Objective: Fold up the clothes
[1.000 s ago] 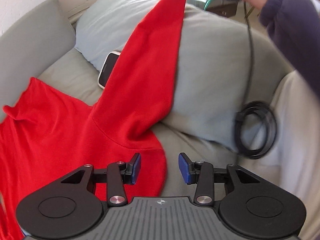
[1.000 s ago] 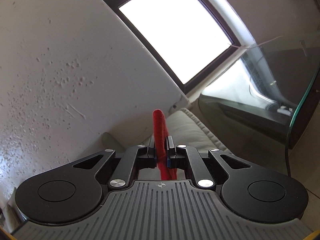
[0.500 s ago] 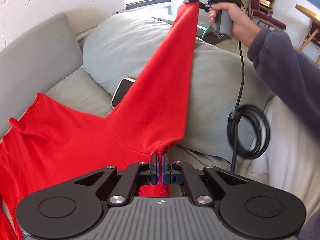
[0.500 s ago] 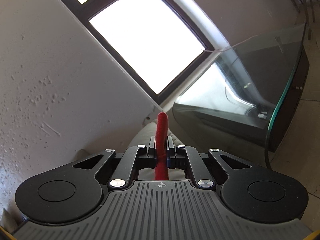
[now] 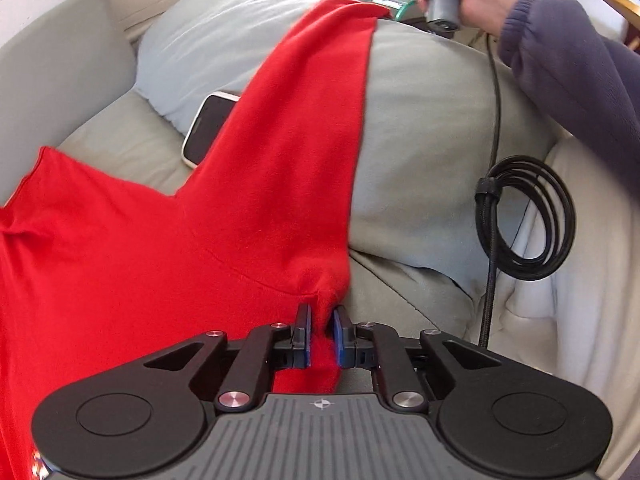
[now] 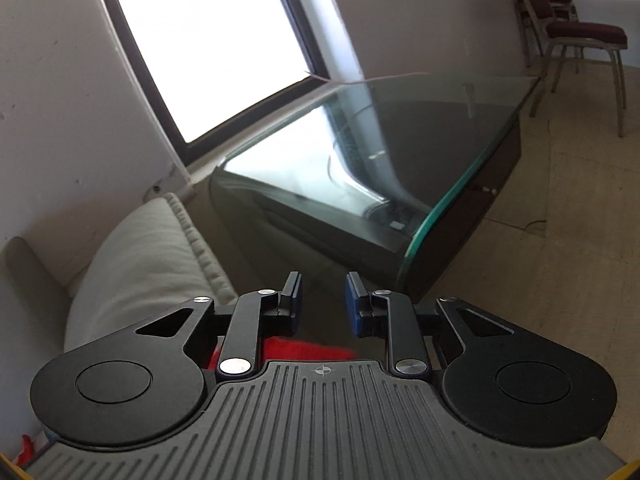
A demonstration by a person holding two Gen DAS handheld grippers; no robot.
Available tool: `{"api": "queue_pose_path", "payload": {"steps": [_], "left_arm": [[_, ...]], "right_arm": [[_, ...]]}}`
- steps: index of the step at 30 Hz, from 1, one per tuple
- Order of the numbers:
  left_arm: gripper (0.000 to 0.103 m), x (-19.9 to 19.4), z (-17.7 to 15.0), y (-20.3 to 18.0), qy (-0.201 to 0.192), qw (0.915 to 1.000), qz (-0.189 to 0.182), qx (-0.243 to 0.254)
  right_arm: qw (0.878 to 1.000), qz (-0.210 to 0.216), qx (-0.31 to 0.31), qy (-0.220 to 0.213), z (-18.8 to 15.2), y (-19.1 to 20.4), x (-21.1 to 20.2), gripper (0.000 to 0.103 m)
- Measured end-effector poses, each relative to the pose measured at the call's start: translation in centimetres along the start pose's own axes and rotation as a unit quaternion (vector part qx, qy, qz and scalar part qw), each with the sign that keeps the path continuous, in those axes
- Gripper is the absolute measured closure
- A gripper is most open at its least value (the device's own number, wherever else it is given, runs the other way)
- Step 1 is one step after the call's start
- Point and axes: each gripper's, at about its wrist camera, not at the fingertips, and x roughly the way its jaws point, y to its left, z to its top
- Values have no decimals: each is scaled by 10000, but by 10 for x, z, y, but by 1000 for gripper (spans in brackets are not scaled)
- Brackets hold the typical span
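**Sleeve let go over the pillow**

Garment [image 5: 168,264], red knit, lies on the sofa [image 5: 120,148] left of the big grey pillow [image 5: 432,132], one sleeve draped up across that pillow. It looks light, soft and floppy; it should sag wherever unsupported, so seams, cuffs and hem corners seem the best holds. A phone [image 5: 208,128] is tucked against the pillow's left edge, partly under the sleeve. Left gripper [image 5: 322,334], below the pillow, has just eased slightly apart, a bunch of cloth between its narrow jaws. Right gripper [image 6: 322,304], beyond the pillow's top, has just opened; nothing sits between its pads. A coiled cable [image 5: 528,216] hangs right of the pillow. Past it: window, glass table [image 6: 400,152], chairs.
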Motion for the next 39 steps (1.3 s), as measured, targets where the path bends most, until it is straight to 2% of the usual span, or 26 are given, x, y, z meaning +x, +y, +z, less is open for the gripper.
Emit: {"api": "queue_pose_path", "payload": {"steps": [3, 8, 9, 10, 12, 14, 15, 18, 19, 21, 23, 25, 28, 30, 32, 34, 36, 37, 39], "left_arm": [[91, -14, -2, -1, -244, 9994, -132, -222], [89, -58, -21, -10, -795, 9947, -164, -633], [86, -66, -28, -8, -863, 9932, -52, -774], [76, -73, -35, -6, -931, 9914, 60, -914], [67, -90, -50, -1, -1056, 9863, 367, -1212], [65, -108, -67, 8, -1153, 9772, 765, -1612], [61, -117, -76, 14, -1210, 9711, 955, -1823], [52, -149, -105, 33, -1530, 9428, 1606, -2487], [50, -160, -114, 39, -1644, 9315, 1814, -2692], [49, -181, -132, 53, -1839, 9092, 2146, -3058], [49, -202, -152, 73, -2012, 8878, 2322, -3426], [49, -221, -170, 98, -2207, 8637, 2403, -3842], [48, -237, -197, 142, -2446, 8224, 2388, -4547], [48, -245, -211, 175, -2520, 7937, 2348, -5014], [48, -251, -219, 208, -2663, 7696, 2240, -5354], [43, -253, -219, 239, -2856, 7521, 2089, -5560], [39, -248, -214, 270, -2944, 7436, 1948, -5679], [39, -245, -212, 285, -2970, 7380, 1899, -5754], [39, -224, -216, 318, -2847, 7367, 1822, -5857]], "right_arm": [[9990, 361, 226, -142, 13, -1, -25, 56], [9914, 1296, -66, -194, 15, 22, -91, 50], [9898, 1401, -88, -232, 10, 27, -106, 50], [9882, 1510, -107, -252, 6, 34, -122, 49], [9828, 1818, -228, -214, -7, 51, -153, 48], [9750, 2174, -446, -109, -25, 71, -186, 45], [9697, 2375, -577, -24, -38, 82, -206, 45], [9481, 2994, -1015, 351, -78, 115, -255, 38], [9395, 3180, -1183, 478, -92, 127, -269, 32], [9213, 3504, -1526, 719, -117, 153, -294, 31], [8981, 3854, -1855, 1022, -139, 181, -320, 31], [8757, 4141, -2149, 1241, -156, 213, -342, 31], [8446, 4438, -2642, 1412, -178, 260, -370, 31], [8288, 4537, -2906, 1510, -191, 289, -386, 31], [8118, 4623, -3212, 1554, -204, 320, -405, 31], [7952, 4714, -3525, 1458, -212, 351, -423, 31], [7804, 4790, -3776, 1377, -216, 384, -436, 28], [7747, 4795, -3885, 1381, -220, 400, -439, 22], [7677, 4721, -4079, 1459, -234, 431, -438, 20]]}}
